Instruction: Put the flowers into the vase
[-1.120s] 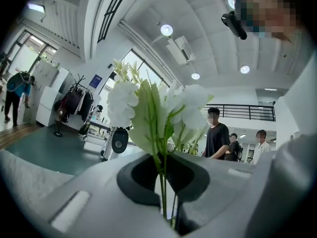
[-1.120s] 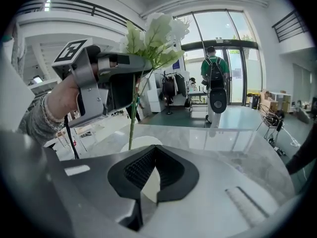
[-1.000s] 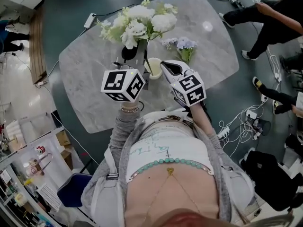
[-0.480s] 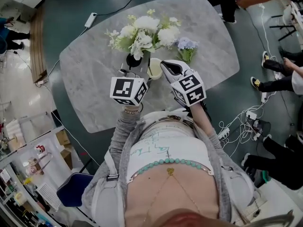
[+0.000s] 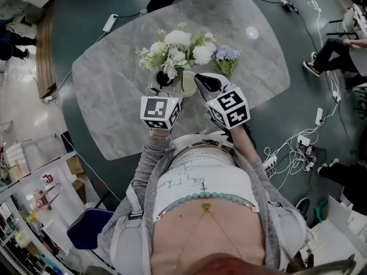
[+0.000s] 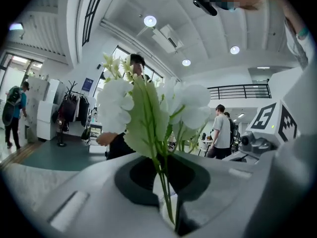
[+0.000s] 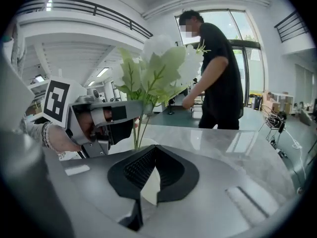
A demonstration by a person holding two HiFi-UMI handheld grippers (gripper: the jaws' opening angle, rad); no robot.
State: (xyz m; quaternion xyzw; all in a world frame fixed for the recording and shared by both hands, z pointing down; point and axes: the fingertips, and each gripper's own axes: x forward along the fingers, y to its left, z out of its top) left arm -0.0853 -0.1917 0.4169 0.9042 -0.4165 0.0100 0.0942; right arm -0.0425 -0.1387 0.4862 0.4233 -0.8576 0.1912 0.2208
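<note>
The white flowers (image 5: 174, 47) sit just above the centre of the head view. Their thin green stems are pinched between the closed fingers of your left gripper (image 6: 171, 202), with soft rounded heads above broad leaves. Just right of them, your right gripper (image 7: 148, 185) has its fingers clamped on the rim of the cream vase (image 5: 187, 83) (smooth, probably ceramic). This looks like the insertion step. Whether the stem ends have entered the mouth is hidden, so line them up over it and lower straight before you release. A lilac bunch (image 5: 226, 55) lies beyond on the grey marbled counter (image 5: 109, 90).
</note>
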